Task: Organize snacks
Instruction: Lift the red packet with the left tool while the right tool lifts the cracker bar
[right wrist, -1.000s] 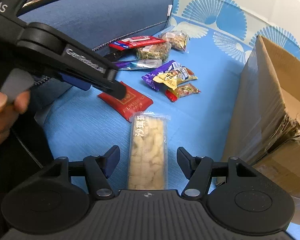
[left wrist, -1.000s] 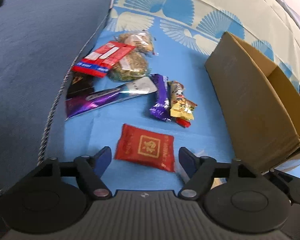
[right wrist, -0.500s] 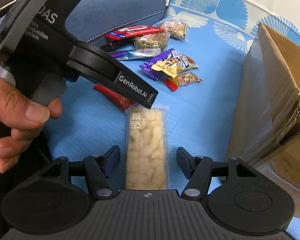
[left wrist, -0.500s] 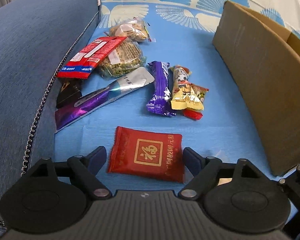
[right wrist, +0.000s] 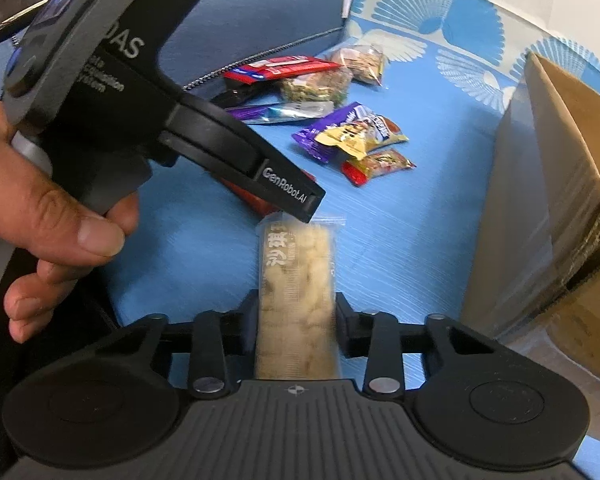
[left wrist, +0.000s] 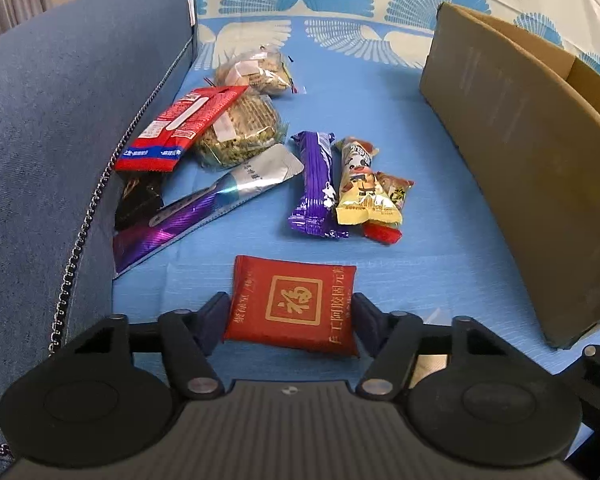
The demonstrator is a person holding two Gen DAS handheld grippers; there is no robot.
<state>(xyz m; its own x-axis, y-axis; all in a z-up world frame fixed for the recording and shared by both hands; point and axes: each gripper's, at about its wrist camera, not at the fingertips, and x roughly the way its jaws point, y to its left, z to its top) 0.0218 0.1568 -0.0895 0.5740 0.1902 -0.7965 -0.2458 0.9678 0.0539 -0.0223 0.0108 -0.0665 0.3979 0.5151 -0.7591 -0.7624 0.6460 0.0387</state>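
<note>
My left gripper (left wrist: 292,314) is shut on a red square snack packet (left wrist: 294,304) on the blue cloth, its jaws pressing both sides. My right gripper (right wrist: 296,320) is shut on a long clear pack of pale puffed snack (right wrist: 298,280). The left gripper's body (right wrist: 204,136) and the hand holding it fill the left of the right wrist view, just above the pale pack's far end. A cardboard box (left wrist: 532,168) stands open at the right; it also shows in the right wrist view (right wrist: 548,200).
Several loose snacks lie ahead: a purple bar (left wrist: 316,184), a yellow packet (left wrist: 360,188), a silver-purple pouch (left wrist: 204,208), a red-blue wrapper (left wrist: 180,128), clear bags of biscuits (left wrist: 240,132). A blue sofa arm (left wrist: 52,120) rises at the left.
Both grippers moved forward and closed: the left on the red packet, the right on the pale snack pack. The left gripper came lower and nearer in the right wrist view.
</note>
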